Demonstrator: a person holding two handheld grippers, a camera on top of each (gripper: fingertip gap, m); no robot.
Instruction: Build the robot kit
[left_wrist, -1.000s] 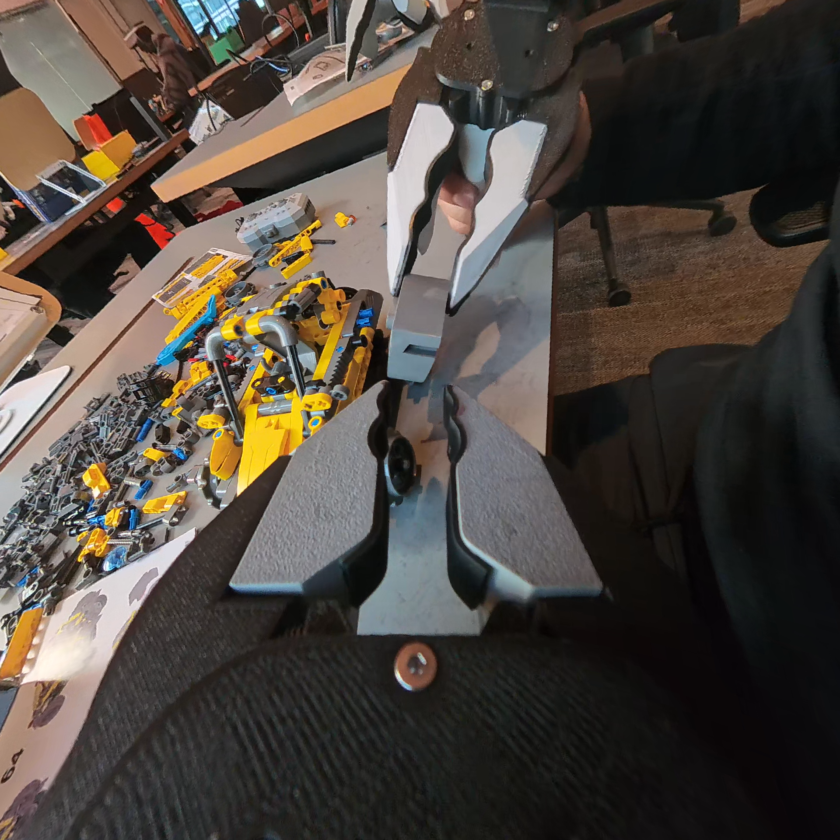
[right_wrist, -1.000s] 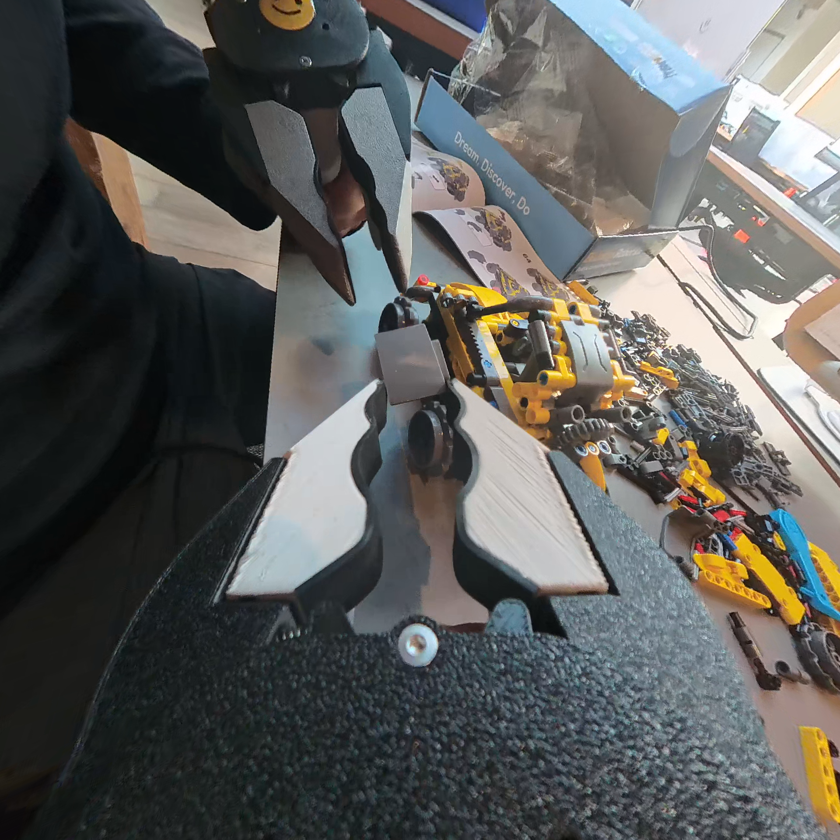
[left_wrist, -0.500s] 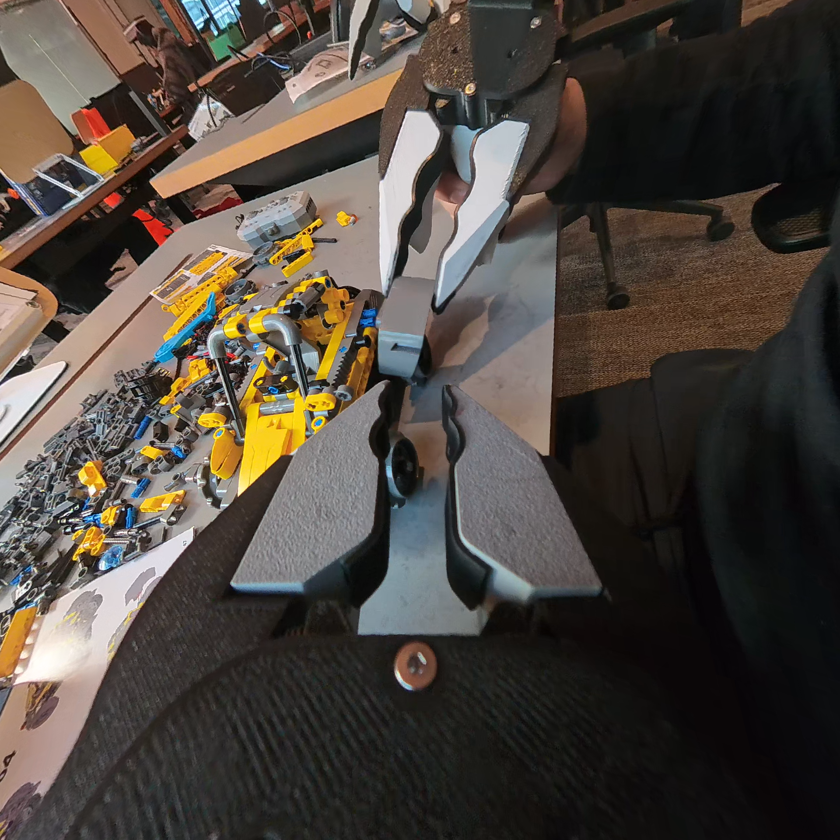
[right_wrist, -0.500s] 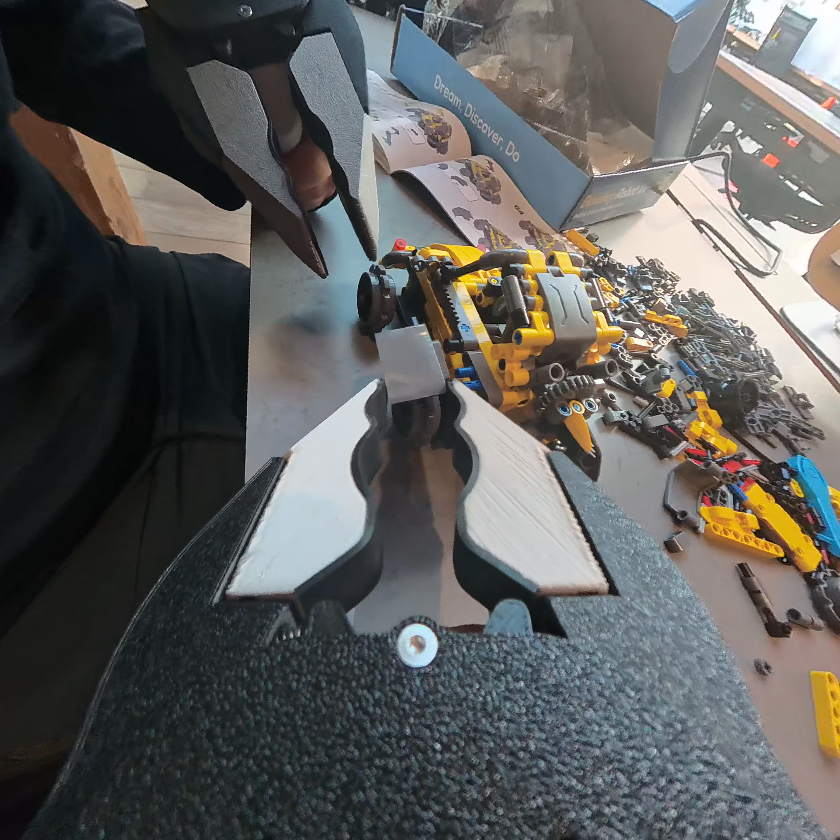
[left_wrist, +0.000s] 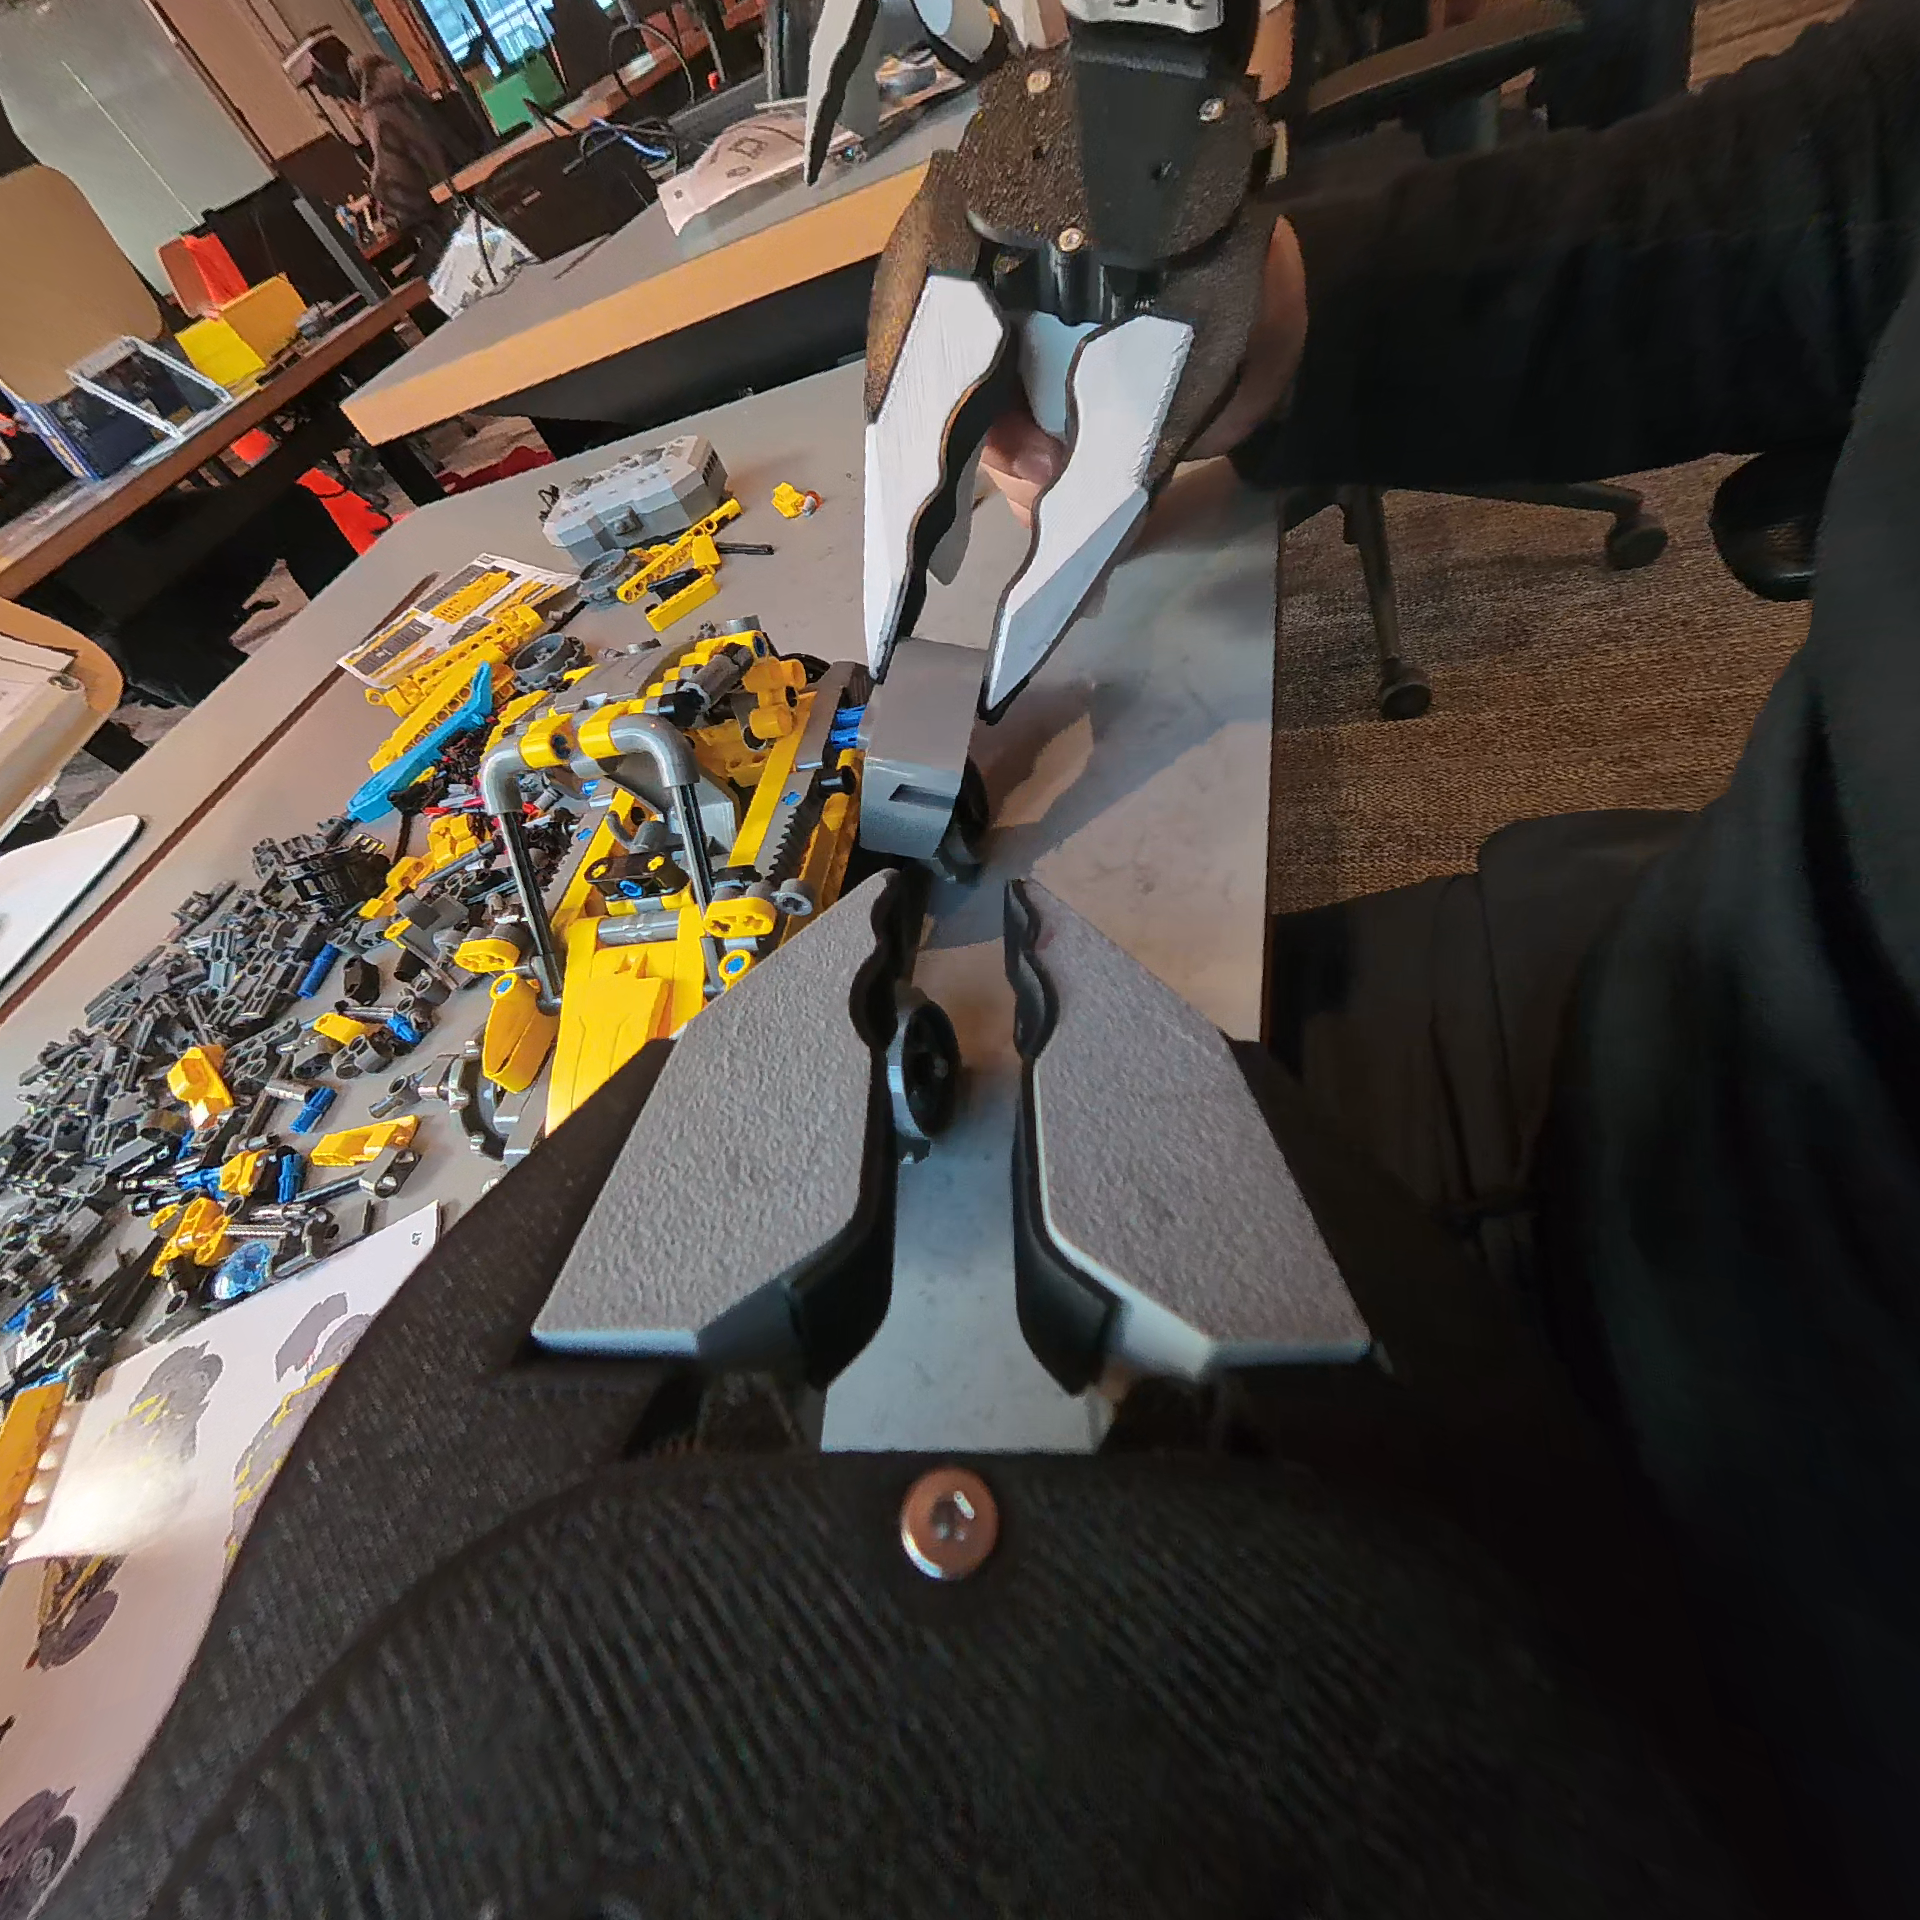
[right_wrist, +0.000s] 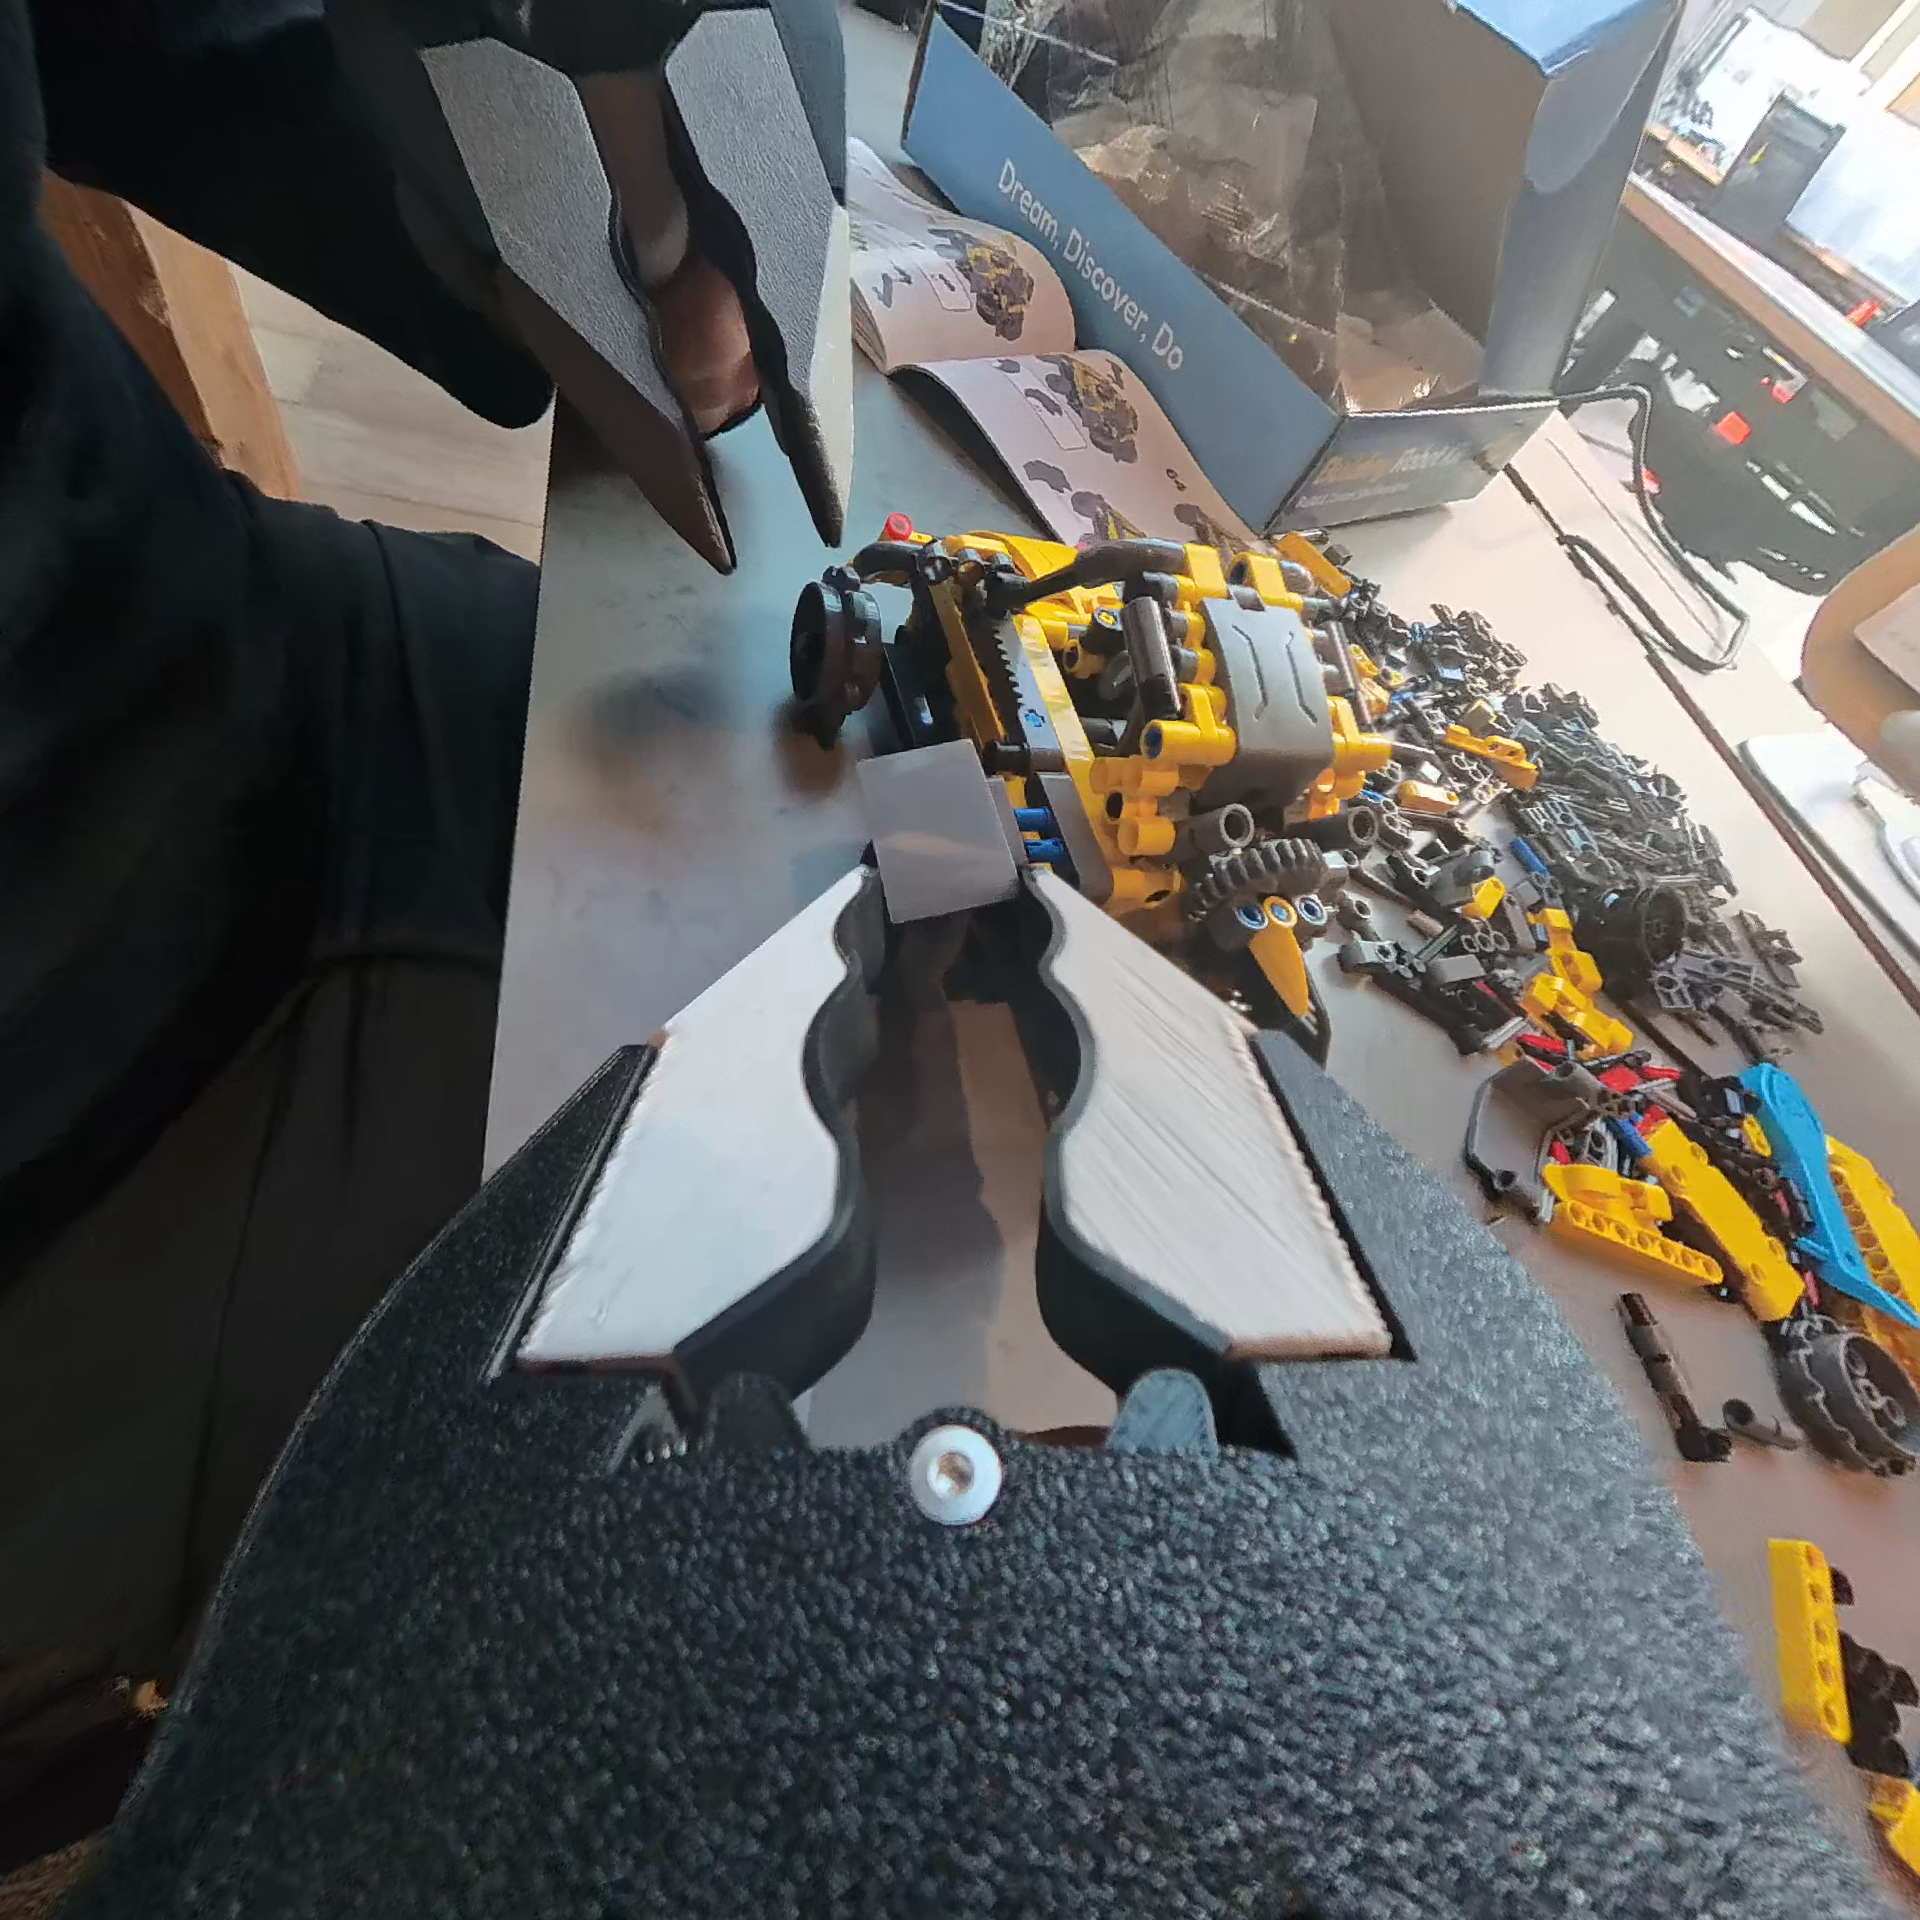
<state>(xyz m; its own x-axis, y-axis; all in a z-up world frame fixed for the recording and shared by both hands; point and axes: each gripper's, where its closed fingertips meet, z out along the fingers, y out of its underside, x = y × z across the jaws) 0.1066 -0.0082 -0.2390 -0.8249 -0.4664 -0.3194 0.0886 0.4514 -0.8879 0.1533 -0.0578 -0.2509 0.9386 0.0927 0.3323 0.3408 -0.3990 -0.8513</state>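
At the near edge of the desk (left_wrist: 1164, 790), your right claw (right_wrist: 948, 883) has its two tips closed onto the upper edge of a grey block (right_wrist: 935, 821). Only the tips pinch it, so the block's body hangs free below them. In the right wrist view it sits hard against the flank of the yellow model (right_wrist: 1143, 707), which lies at about one o'clock from it. That tip grip leaves the side facing the blue pins uncovered, which reads as the reason for holding it so high.

Your left claw (left_wrist: 951, 894) is parted and grips nothing. In its own view a black wheel (left_wrist: 927, 1065) on the model's end shows in the gap, close to the finger at nine o'clock and away from the other. The right wrist view suggests the tips hang just above that wheel without touching it.

The model rests on its own weight between both claws, so each reaches one end. Loose parts (left_wrist: 208, 1049) lie scattered at nine o'clock, and an open booklet (right_wrist: 997, 343) and a blue box (right_wrist: 1195, 312) sit beyond at twelve.
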